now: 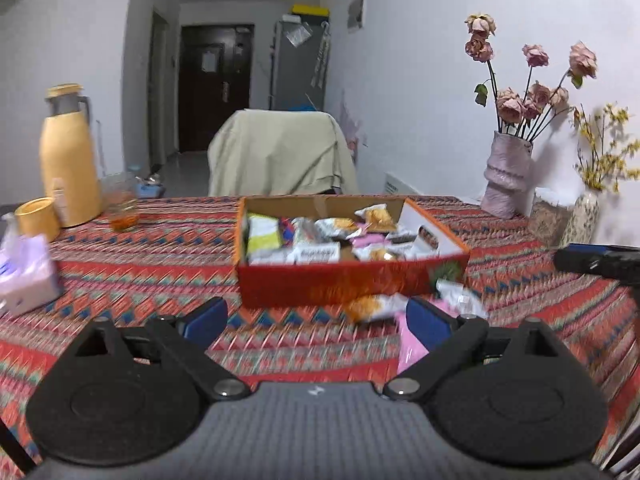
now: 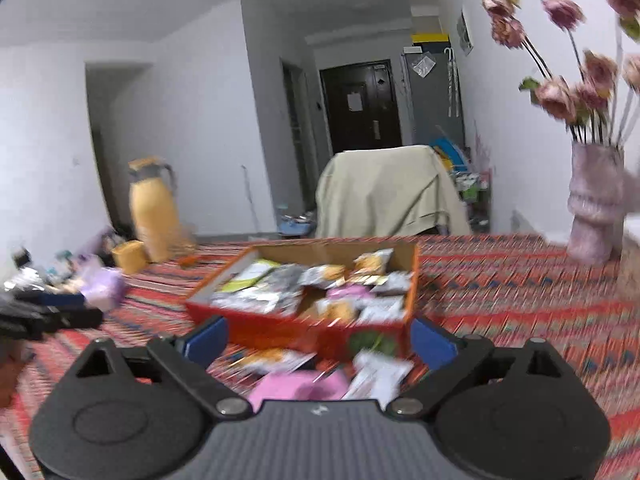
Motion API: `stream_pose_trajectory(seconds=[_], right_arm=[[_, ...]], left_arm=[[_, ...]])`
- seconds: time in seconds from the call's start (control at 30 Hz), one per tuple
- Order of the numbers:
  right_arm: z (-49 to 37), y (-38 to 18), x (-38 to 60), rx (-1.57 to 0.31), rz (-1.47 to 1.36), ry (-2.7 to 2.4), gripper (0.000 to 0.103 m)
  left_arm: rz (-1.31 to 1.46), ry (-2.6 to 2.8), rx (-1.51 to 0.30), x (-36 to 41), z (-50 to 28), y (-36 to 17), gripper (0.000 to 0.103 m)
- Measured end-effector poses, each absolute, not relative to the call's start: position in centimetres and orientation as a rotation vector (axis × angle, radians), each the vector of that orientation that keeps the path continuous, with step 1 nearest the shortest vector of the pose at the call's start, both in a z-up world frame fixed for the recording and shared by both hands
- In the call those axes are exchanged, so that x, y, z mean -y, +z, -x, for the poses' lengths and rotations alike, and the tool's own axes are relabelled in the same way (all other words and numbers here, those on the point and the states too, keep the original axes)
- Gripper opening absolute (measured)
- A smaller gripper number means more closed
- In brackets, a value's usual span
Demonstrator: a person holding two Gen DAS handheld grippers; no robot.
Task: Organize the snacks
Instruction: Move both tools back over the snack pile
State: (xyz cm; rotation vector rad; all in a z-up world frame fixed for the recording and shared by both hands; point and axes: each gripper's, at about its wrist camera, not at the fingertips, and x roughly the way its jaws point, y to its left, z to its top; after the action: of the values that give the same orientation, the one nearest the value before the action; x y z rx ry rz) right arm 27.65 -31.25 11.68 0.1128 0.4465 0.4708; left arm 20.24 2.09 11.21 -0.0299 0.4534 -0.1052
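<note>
Snack box (image 1: pixel 352 280) (wrapper print too blurred to read).

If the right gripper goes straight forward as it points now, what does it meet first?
Probably the loose packets lying on the tablecloth between the open right gripper and the red box; past them, the box's near wall. The blur makes depth uncertain.
</note>
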Motion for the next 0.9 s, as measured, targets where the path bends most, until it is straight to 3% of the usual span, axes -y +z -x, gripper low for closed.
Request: stream_pose_trajectory(seconds=[0.5,0.9], right_arm=[[-11.8,2.5,30.2,-0.44,-0.047,0.296,0.102],[-8.7,-0.3,29.2,-0.485,0.034,0.248,0.102]], left_arm=[[0.133,-0.07,-0.541,-2.7,-9.6,2.2,0.099],[0.162,-0.075,-0.587,-2.9,-8.3,0.4,0.099]])
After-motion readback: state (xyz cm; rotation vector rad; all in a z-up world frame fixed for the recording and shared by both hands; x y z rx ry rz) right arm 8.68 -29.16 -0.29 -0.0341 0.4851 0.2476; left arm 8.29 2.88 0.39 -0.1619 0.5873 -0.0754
